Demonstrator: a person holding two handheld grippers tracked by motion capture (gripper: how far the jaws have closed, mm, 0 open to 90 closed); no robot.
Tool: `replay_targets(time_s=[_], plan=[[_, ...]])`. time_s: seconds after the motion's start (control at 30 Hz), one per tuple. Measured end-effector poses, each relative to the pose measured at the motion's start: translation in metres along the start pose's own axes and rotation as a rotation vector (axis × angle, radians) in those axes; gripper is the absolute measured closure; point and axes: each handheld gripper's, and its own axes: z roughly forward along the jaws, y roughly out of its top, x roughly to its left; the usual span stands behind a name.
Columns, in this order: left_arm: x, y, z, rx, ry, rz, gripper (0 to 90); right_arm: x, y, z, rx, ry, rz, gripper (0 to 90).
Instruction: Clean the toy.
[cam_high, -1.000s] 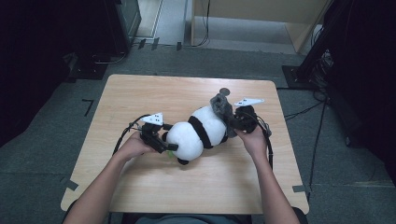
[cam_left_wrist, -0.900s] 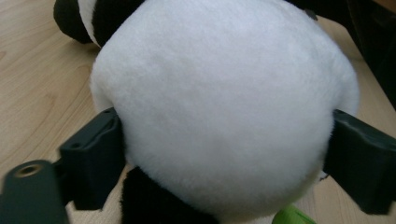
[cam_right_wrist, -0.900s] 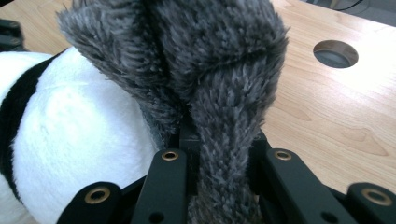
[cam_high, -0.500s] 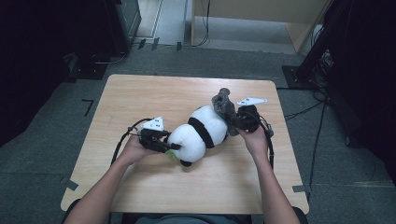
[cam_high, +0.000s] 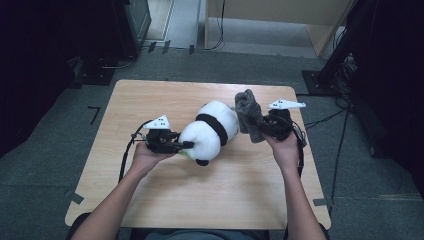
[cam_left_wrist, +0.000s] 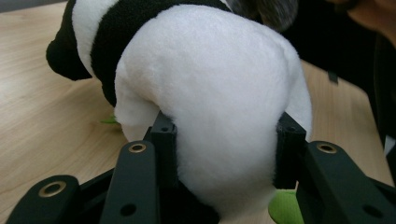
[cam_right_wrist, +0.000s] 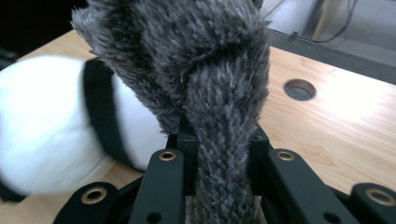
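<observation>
Progress: right gripper (cam_high: 264, 129) is clamped on the grey furry cloth (cam_high: 248, 115), now clear of the panda toy (cam_high: 209, 131). Left gripper (cam_high: 181, 145), jaws just closing, pinches the panda's rump; setting both down appears to remain.

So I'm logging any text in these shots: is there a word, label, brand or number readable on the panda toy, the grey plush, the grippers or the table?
None can be read.
Panda toy: no tag or print visible.
Grey plush: plain fur.
Left hand-held gripper and right hand-held gripper: bare black, no lettering.
Table: plain wood.
</observation>
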Motion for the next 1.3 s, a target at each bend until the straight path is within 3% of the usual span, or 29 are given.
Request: replay_targets(time_s=[0.07,0.17,0.37,0.8,0.97,1.3], plan=[[0.000,0.002,-0.001,-0.026,0.031,-0.027,55.4,0.008,0.002,0.001,-0.001,0.014,-0.012,76.1],[-0.003,0.003,0.003,-0.017,0.113,-0.031,55.2,0.021,0.004,0.007,0.009,0.054,-0.029,76.0],[-0.004,-0.003,0.007,-0.040,0.174,-0.087,55.1,0.049,0.003,0.025,0.051,0.095,-0.077,75.6],[-0.022,-0.002,0.012,-0.090,0.204,-0.126,54.8,0.091,0.000,0.042,0.032,0.116,-0.105,74.3],[-0.017,-0.003,0.009,-0.097,0.202,-0.173,54.8,0.099,-0.004,0.049,0.029,0.192,-0.090,77.1],[-0.013,-0.002,0.003,-0.118,0.220,-0.222,54.8,0.128,-0.010,0.058,0.046,0.155,-0.189,76.9]])
